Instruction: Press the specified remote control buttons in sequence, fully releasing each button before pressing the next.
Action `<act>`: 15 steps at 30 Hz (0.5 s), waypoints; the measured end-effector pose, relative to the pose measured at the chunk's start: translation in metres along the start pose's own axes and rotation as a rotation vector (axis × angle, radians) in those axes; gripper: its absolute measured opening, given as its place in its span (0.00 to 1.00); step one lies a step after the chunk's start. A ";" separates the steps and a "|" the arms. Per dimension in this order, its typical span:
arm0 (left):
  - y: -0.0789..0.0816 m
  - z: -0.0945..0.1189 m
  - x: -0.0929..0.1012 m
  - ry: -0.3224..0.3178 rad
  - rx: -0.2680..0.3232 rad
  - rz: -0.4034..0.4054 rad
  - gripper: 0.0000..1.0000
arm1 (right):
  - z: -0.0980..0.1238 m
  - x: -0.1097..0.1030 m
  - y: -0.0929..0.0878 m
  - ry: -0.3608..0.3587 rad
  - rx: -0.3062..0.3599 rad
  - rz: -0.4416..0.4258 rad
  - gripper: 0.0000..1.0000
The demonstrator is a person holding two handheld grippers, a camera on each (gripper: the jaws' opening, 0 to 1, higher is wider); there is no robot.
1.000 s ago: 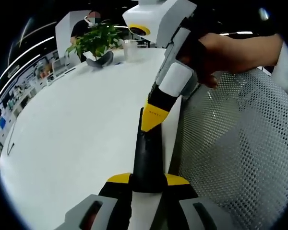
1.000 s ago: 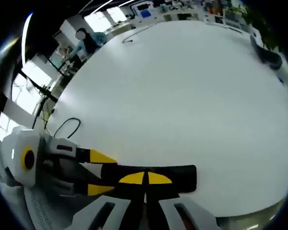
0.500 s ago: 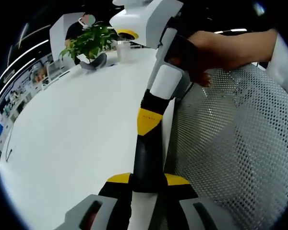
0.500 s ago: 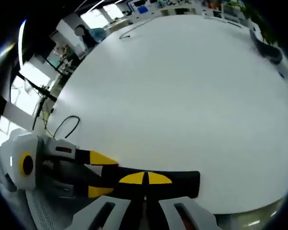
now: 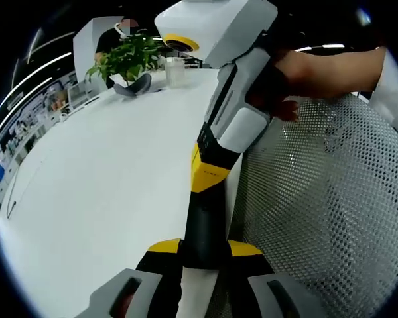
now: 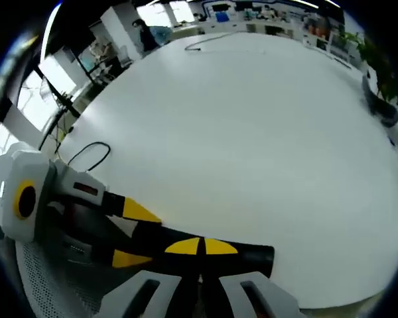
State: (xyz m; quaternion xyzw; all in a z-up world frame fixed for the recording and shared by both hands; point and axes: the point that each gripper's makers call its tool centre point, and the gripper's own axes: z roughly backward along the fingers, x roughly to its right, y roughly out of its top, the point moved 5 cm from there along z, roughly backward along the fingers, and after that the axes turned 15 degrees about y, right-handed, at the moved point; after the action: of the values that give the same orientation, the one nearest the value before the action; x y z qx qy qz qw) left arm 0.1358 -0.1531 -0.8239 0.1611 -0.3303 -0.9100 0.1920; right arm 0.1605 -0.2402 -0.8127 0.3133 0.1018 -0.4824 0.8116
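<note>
Your left gripper [image 5: 204, 248] clamps the slim black remote control [image 5: 204, 222]; your right gripper [image 6: 200, 246] stays pinched shut, tips on it. Press straight down above the white table [image 6: 265, 132], then lift fully clear.

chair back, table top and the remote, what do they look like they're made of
Chair back: looks like pale grey woven mesh fabric, judging by its regular pattern of small holes. Table: smooth white top, probably laminate or painted board, matte with a soft sheen. Remote control: apparently black plastic, smooth and slightly glossy, held between the jaws of the left tool; its buttons are not visible.
</note>
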 end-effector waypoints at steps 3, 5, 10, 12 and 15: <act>0.000 -0.001 0.000 0.002 0.001 0.002 0.24 | 0.000 0.000 0.000 -0.008 -0.011 0.013 0.00; 0.000 0.000 0.000 0.003 0.001 0.004 0.24 | 0.001 0.000 -0.002 -0.015 0.016 0.021 0.00; 0.000 0.000 0.000 0.004 0.002 0.008 0.24 | 0.001 0.003 0.001 0.022 0.023 -0.068 0.00; 0.000 -0.001 0.000 0.005 0.002 0.005 0.24 | 0.003 0.005 0.001 0.043 0.025 -0.099 0.00; 0.000 -0.001 0.000 0.007 0.003 -0.006 0.24 | 0.005 0.008 0.002 0.051 0.034 -0.169 0.00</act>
State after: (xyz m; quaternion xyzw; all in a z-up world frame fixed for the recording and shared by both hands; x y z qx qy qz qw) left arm 0.1361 -0.1532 -0.8245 0.1655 -0.3304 -0.9095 0.1902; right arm 0.1653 -0.2483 -0.8120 0.3295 0.1405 -0.5426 0.7598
